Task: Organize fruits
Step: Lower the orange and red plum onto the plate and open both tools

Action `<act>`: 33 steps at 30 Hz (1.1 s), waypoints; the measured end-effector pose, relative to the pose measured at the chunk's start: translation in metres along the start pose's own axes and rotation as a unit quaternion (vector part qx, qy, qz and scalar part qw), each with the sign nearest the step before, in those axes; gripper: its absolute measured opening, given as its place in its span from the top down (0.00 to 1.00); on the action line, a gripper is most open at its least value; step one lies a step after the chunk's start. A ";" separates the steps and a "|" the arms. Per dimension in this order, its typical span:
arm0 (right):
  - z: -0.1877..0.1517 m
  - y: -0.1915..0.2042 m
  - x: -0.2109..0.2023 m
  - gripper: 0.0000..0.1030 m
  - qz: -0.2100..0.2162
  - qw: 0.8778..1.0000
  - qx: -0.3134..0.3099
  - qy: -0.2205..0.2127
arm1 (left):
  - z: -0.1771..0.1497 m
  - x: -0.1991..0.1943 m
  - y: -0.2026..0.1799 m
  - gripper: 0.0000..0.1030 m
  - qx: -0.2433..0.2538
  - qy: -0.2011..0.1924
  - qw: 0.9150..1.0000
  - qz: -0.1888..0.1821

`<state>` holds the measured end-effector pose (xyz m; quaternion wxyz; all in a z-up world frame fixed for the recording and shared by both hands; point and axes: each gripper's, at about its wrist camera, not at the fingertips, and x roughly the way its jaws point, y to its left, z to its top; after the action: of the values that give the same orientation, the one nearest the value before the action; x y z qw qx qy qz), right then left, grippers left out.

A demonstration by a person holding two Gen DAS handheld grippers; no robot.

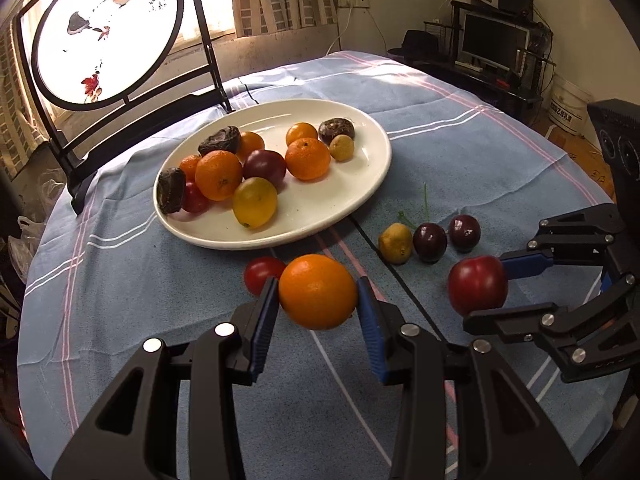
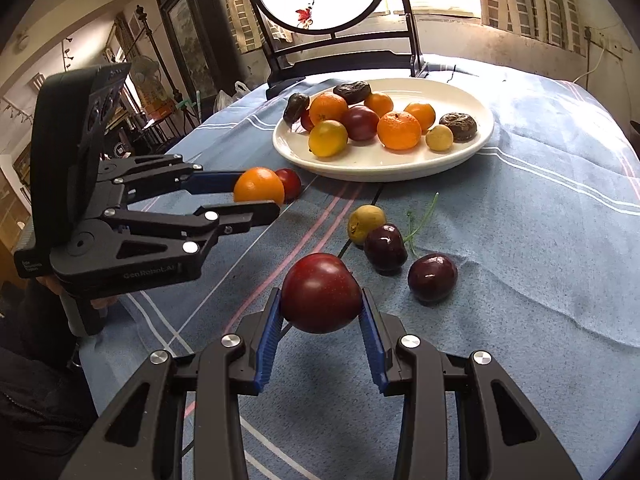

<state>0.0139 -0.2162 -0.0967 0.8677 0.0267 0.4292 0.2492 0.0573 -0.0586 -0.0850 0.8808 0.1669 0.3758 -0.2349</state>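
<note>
Above the blue striped tablecloth [image 1: 132, 280], just short of the plate's near rim, the left gripper [image 1: 318, 294] pinches a round, glossy orange [image 1: 318, 291] between its blue ribbed pads, one pad on each flank, the fruit seemingly clear of the cloth. The right gripper [image 2: 321, 300] likewise clamps a smooth dark-red plum [image 2: 321, 292] side to side. What the coming move turns on is that the oval white ceramic plate [image 1: 372, 172] lies straight ahead of both sets of fingers, and the left gripper looks the nearer to it: seen from the right wrist, the orange hangs just beside the rim, while the plum sits further back toward the table's near edge. The plate's long axis runs across the left gripper's line of approach, with its bare patch at the front and right; the heap of oranges, yellow fruits and wrinkled dark ones crowds the back and left. So a short forward carry should likely set the orange on open china. Four pieces remain on the cloth: a small red fruit [image 1: 262, 274] just behind the orange, a dull yellow one [image 1: 395, 243], and two dark glossy cherries [image 1: 430, 242], one with a green stem. Both held fruits look firm and round, apt to roll on release.
</note>
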 end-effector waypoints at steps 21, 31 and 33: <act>0.131 -0.036 -0.037 0.63 -0.056 0.990 0.007 -0.126 | 0.108 0.009 0.049 0.62 -0.062 -0.087 0.991 0.080; 0.152 -0.055 0.015 0.63 -0.060 0.994 0.013 -0.087 | 0.098 0.056 0.033 0.62 -0.032 -0.043 0.996 0.065; 0.156 -0.058 0.021 0.63 -0.061 0.995 0.012 -0.082 | 0.096 0.063 0.029 0.62 -0.026 -0.035 0.997 0.065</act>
<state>0.1671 -0.2312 -0.0291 0.9132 0.0309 0.3605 0.1874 0.1680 -0.0977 -0.0646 0.9109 0.1599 0.3387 -0.1730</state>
